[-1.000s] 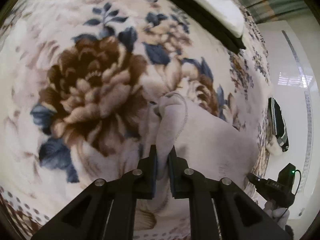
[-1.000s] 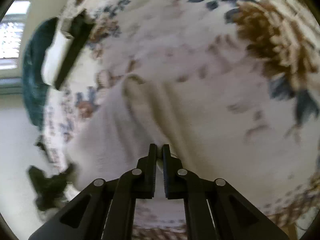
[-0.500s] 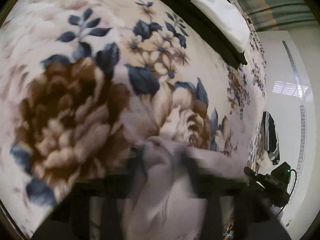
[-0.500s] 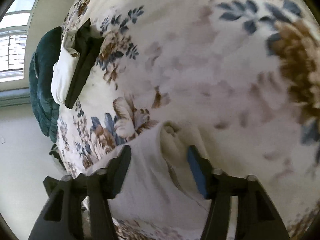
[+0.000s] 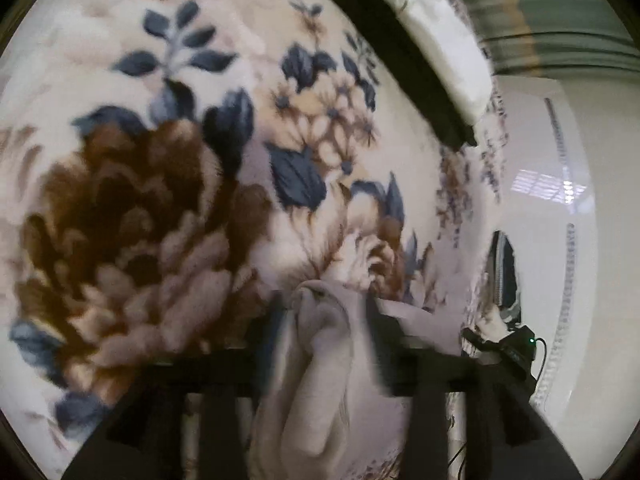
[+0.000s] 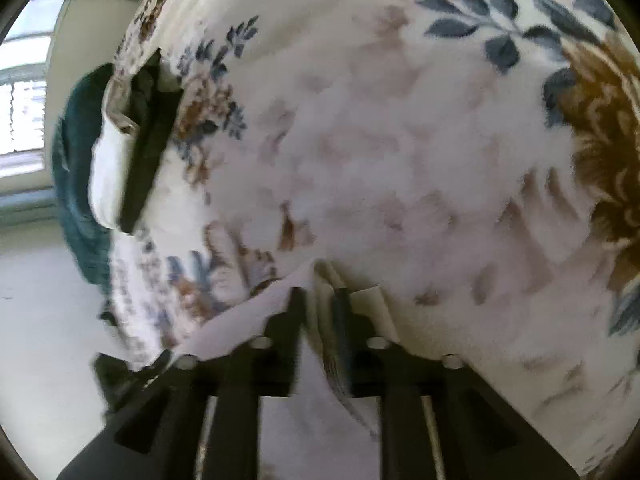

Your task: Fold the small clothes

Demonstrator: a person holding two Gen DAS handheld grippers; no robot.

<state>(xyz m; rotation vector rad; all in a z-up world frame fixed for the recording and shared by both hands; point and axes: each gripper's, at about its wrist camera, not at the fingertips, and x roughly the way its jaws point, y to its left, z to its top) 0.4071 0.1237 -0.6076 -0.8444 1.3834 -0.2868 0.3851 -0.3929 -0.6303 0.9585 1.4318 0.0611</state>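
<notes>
Our left gripper [image 5: 324, 312] stands with its fingers spread apart, a bunched fold of the pale grey-lilac garment [image 5: 320, 380] rising loosely between them; the frame is blurred, but the cloth does not look pinched. In the right wrist view, our right gripper [image 6: 320, 308] has its fingers much nearer together, with a ridge of the same garment [image 6: 280, 412] and its ribbed hem between them; the blur keeps us from saying whether the fingers actually clamp it.

The garment lies on the bed, on a cream blanket [image 5: 208, 80] printed with brown flowers and blue leaves, near the blanket's close edge in both views.

Further out in the left view, a white folded piece [image 5: 436, 40] sits on a black folded piece [image 5: 400, 64] at the far side of the bed. Beyond the bed edge we see a small black device [image 5: 516, 348] with a green light and a cable, and a dark striped item [image 5: 504, 272] on the pale floor. In the right view a dark teal cloth [image 6: 76, 168] lies just beyond the same white and black stack [image 6: 120, 160], with a bright window [image 6: 24, 92] behind.

We can read no writing or labels anywhere, and we see no containers.
</notes>
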